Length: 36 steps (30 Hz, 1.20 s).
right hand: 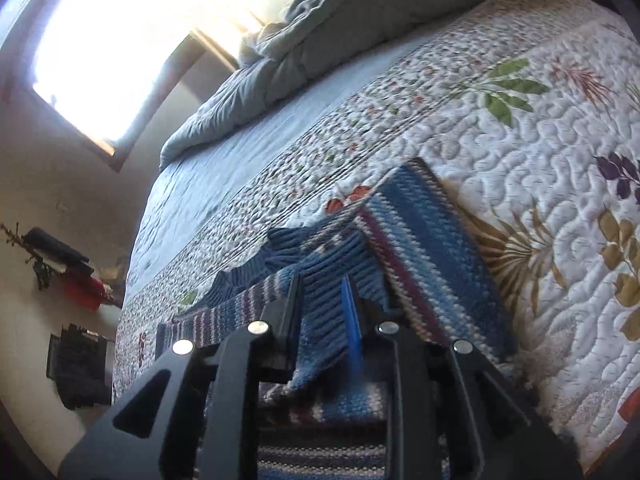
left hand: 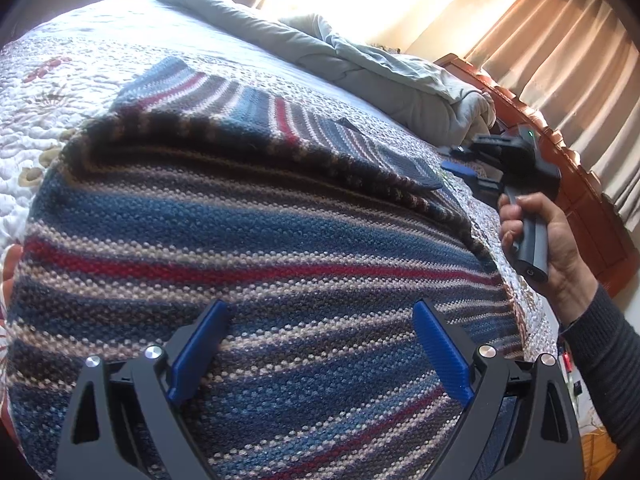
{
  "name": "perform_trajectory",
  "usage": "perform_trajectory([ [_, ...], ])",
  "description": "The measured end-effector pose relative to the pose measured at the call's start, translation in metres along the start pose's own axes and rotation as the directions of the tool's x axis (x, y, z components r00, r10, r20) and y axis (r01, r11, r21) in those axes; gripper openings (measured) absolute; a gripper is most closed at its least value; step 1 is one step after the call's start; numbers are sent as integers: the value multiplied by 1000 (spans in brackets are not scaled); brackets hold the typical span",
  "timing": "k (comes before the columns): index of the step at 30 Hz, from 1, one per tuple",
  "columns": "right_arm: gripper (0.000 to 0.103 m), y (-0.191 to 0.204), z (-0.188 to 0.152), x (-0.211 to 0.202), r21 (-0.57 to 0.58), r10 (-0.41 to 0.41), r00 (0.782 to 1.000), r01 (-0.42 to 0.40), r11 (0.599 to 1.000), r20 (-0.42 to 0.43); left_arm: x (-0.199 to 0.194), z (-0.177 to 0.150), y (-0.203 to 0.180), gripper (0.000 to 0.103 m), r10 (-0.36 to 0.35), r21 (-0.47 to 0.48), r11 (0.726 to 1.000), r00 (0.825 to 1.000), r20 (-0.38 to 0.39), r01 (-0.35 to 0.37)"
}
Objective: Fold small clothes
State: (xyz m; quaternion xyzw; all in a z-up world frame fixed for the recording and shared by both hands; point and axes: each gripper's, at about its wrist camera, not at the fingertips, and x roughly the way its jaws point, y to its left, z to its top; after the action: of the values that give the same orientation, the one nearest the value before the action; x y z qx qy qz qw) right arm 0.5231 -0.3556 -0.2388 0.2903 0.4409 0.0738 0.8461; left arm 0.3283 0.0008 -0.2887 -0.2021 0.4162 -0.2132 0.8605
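The left claw (left hand: 318, 316) stands spread wide, its two blue pads (left hand: 200, 350) apart with nothing between them, poised just above the striped knitted sweater (left hand: 248, 240) that fills the space ahead of it on the quilted bedspread (left hand: 52, 92). Only the left wrist view shows the other tool from outside: off to the right and farther ahead, a hand (left hand: 548, 248) in a dark sleeve grips the handle of the right claw (left hand: 460, 168), whose blue tip meets the folded-over far edge of the sweater. How tightly that tip closes cannot be read from there. The right wrist view answers it: the right claw (right hand: 326, 300) is clenched on a ribbed blue edge of the sweater (right hand: 420, 248), the fabric bunched between its nearly touching fingers and rising ahead of them, with a folded striped panel just to the right. That view alone shows the leaf prints on the bedspread (right hand: 540, 160). A rumpled grey duvet (left hand: 360, 64) lies well beyond both claws. The bright window glare washes out detail, and the sweater's near end is cut off beneath each tool.
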Motion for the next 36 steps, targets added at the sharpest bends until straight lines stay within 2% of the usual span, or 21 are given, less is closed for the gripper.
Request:
perform_trajectory([
  [4, 24, -9, -7, 32, 25, -15, 997, 17, 1000, -75, 0, 1, -2, 94, 0, -3, 1000, 1000, -2, 0],
  [6, 11, -21, -12, 37, 59, -9, 997, 14, 998, -78, 1, 2, -2, 94, 0, -5, 1000, 1000, -5, 0],
  [7, 2, -28, -11, 38, 76, -4, 997, 10, 997, -76, 1, 2, -3, 94, 4, -2, 1000, 1000, -7, -4],
  [13, 0, -40, -7, 21, 80, -24, 998, 28, 996, -57, 1, 2, -5, 94, 19, 12, 1000, 1000, -13, -19],
  [15, 5, -41, -5, 14, 92, -22, 998, 27, 995, -50, 2, 3, -5, 94, 23, 14, 1000, 1000, -16, -23],
  [19, 21, -39, -13, -10, 76, -15, 999, 18, 997, -47, 5, 1, -8, 95, 44, 36, 998, 999, -14, -44],
  [27, 24, -44, -24, -54, 79, 14, 999, -11, 997, -39, 12, -5, -18, 99, 105, 103, 989, 994, -8, -104],
  [36, 29, -66, -41, -78, 145, 53, 998, -47, 988, -39, 14, -8, -20, 99, 119, 116, 986, 993, -8, -118],
])
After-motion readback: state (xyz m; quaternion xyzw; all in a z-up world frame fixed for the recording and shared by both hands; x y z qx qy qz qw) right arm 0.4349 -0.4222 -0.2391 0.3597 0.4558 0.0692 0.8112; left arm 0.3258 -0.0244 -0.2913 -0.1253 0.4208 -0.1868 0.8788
